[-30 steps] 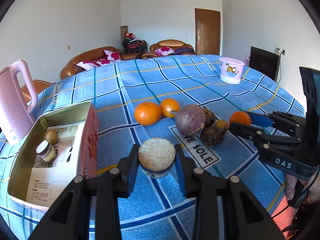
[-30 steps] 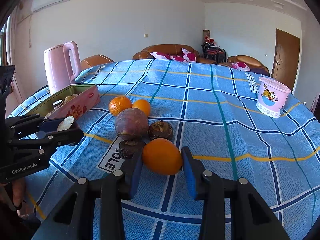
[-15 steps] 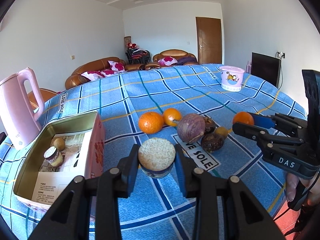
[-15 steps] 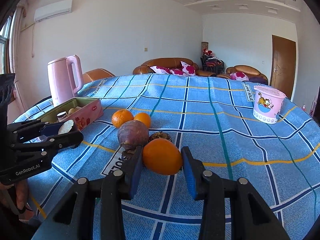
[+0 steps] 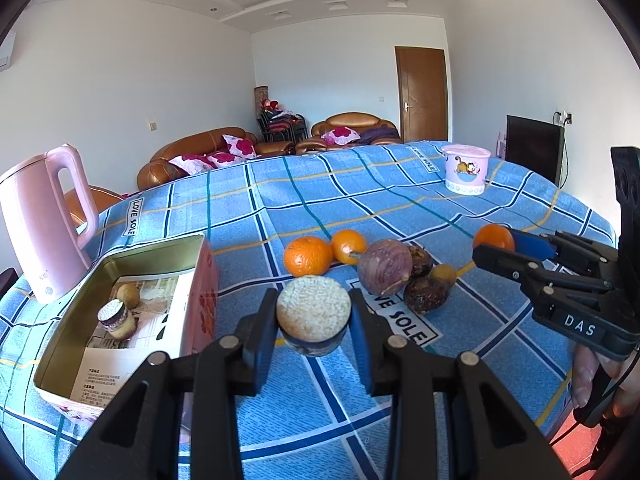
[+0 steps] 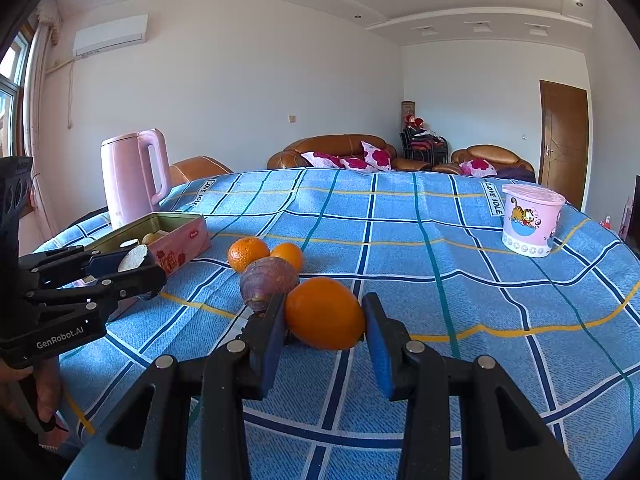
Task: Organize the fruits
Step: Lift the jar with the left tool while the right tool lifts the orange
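My left gripper [image 5: 312,299] is shut on a small round cake [image 5: 314,314] with a pale crumbly top and a dark wrapper, held above the blue checked tablecloth [image 5: 280,200]. My right gripper [image 6: 324,303] is shut on an orange [image 6: 324,314], also clear of the cloth. Each shows in the other's view: the right gripper [image 5: 496,245] with its orange [image 5: 493,236], the left gripper [image 6: 136,265] with its cake [image 6: 134,258]. Two oranges [image 5: 308,256], a purple fruit [image 5: 384,266] and dark brown fruits [image 5: 426,294] lie together mid-table.
An open pink tin box [image 5: 206,292] at the left holds another small cake [image 5: 114,316] and a brown fruit [image 5: 128,295]. A pink kettle [image 5: 44,232] stands behind it. A pink cartoon tub [image 5: 466,170] sits far right. A person's hand [image 5: 592,376] grips the right handle.
Both grippers have tilted upward a little, so the table sits lower in each view. The cake and the orange stay held as before.
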Demonstrator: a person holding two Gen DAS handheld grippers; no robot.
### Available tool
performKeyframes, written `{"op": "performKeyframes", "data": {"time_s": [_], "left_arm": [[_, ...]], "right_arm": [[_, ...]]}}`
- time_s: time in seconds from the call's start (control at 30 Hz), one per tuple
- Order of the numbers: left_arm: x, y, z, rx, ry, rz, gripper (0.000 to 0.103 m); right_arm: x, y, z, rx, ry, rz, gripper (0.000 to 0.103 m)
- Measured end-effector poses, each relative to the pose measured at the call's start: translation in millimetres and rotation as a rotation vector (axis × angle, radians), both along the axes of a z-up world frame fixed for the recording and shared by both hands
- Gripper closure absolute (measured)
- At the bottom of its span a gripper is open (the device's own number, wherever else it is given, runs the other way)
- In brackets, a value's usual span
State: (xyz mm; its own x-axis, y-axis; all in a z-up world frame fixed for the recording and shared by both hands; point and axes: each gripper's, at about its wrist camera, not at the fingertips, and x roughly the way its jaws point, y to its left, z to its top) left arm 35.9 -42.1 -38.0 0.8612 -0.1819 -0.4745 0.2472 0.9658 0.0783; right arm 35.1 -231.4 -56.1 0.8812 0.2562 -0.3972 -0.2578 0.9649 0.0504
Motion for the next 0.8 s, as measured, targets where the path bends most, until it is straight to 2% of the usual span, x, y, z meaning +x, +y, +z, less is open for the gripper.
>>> {"op": "performKeyframes", "data": {"time_s": [0.8], "left_arm": [[-11, 8, 5, -0.031, -0.076, 0.028, 0.067]], "right_arm": [[-14, -3, 0, 0.014, -0.093, 0.005, 0.063]]}}
